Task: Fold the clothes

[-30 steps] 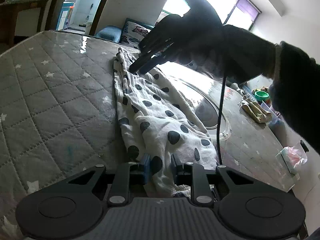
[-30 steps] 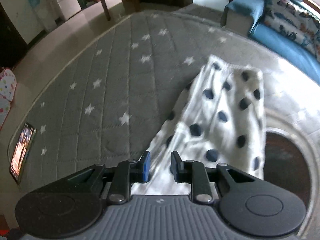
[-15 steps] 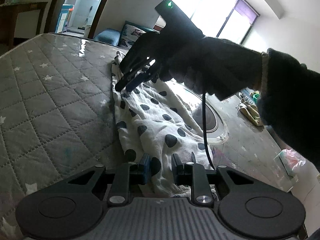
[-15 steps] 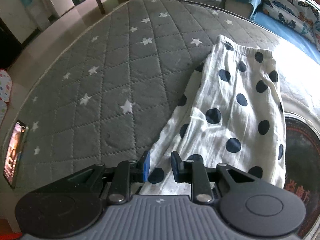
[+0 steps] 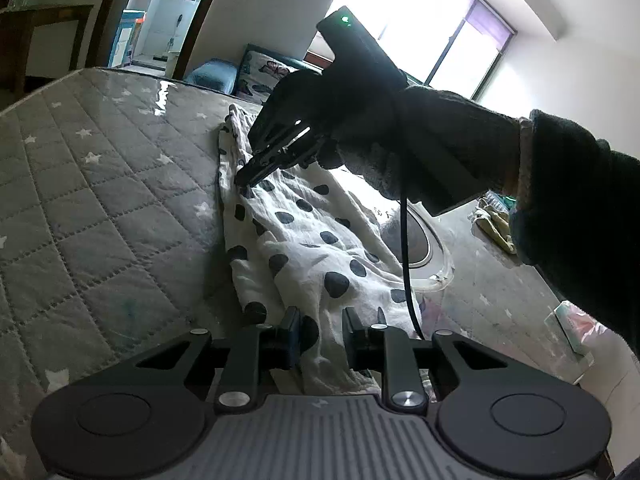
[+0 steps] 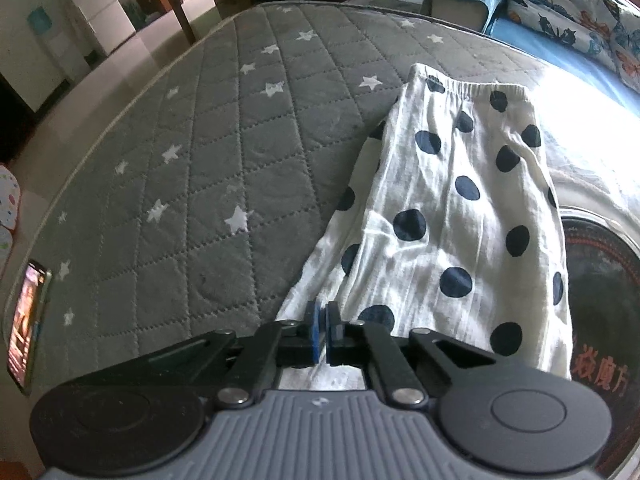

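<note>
Now the white polka-dot garment [image 6: 460, 216] is spread lengthwise on the grey star-quilted mattress [image 6: 208, 168]. Its near edge is pinched by the right gripper [image 6: 323, 330], whose jaws have just been closing. The left gripper [image 5: 320, 340] is held slightly parted astride the other end, unclenched.

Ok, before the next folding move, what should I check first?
1. Right gripper: fingers have just closed at the spotted garment's edge: ok.
2. Cloth really pinched between them: cannot tell.
3. Left gripper gripping: not ok, fingers apart, cloth between them.
4. Garment flat on the mattress: not ok, wrinkled.
5. Cable clear of the cloth: cannot tell, it hangs in front.
</note>
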A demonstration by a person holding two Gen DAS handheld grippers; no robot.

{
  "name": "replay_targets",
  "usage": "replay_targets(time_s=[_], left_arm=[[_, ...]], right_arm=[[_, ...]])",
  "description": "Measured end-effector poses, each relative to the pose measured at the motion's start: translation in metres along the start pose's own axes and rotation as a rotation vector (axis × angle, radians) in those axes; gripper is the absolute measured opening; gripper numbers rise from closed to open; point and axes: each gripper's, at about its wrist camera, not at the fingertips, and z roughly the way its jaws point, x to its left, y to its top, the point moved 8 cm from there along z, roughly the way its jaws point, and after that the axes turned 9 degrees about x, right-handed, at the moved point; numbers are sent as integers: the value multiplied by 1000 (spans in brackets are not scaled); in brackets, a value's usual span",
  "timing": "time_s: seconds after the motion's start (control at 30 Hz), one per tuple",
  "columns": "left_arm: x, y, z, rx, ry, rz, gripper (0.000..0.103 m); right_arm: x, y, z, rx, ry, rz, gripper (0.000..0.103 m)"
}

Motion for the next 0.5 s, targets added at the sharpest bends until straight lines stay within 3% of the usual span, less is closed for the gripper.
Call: replay_targets(time_s=[0.27,0.5], left_arm=[[0,0,-6,-16,-6,-3,9],[-1,-4,-9,-15,3,-4,7]], right_arm=[[5,8,-15,-69,102,41,1],[10,9,6,-43,114,33,2]])
